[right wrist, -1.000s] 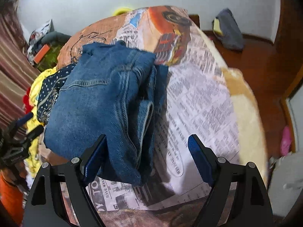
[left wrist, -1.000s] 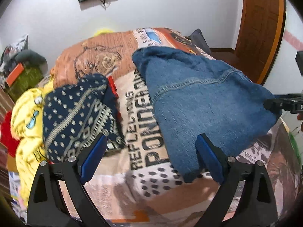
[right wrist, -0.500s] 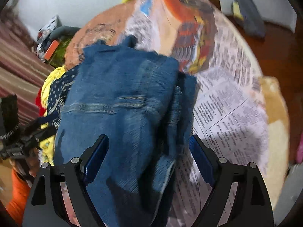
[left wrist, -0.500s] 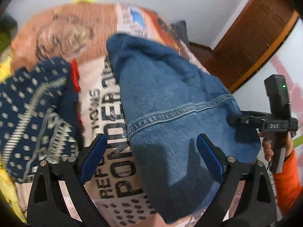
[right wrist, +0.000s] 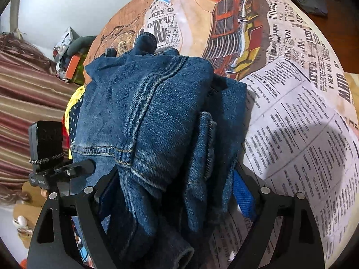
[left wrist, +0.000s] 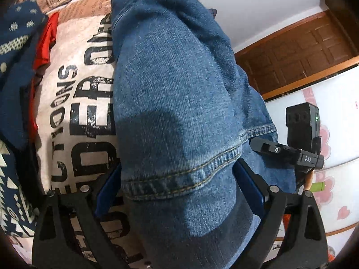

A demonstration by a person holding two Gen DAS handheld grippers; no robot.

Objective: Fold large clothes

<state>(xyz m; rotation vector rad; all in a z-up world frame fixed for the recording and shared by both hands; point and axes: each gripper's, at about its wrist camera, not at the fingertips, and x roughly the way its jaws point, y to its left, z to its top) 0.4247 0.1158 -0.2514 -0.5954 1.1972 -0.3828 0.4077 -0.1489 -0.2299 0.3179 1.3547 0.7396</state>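
Bed w/ newsprint-pattern cover (right wrist: 303,116) carries folded blue jeans (left wrist: 179,89) at near edge, left gripper (left wrist: 177,186) & right gripper (right wrist: 177,192) both spread wide astride denim, nothing clamped; risk: thick layers slip, fold opens if bite shallow; no containers seen.

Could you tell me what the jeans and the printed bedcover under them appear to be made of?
The jeans look like blue cotton denim: a diagonal twill weave, pale fading along the folds and tan double stitching at the seams. The finish is matte and worn.

The bedcover seems a soft, smooth printed fabric, possibly fleece or polyester; its newspaper-style print wrinkles gently and shows no visible weave, so the fibre is uncertain.
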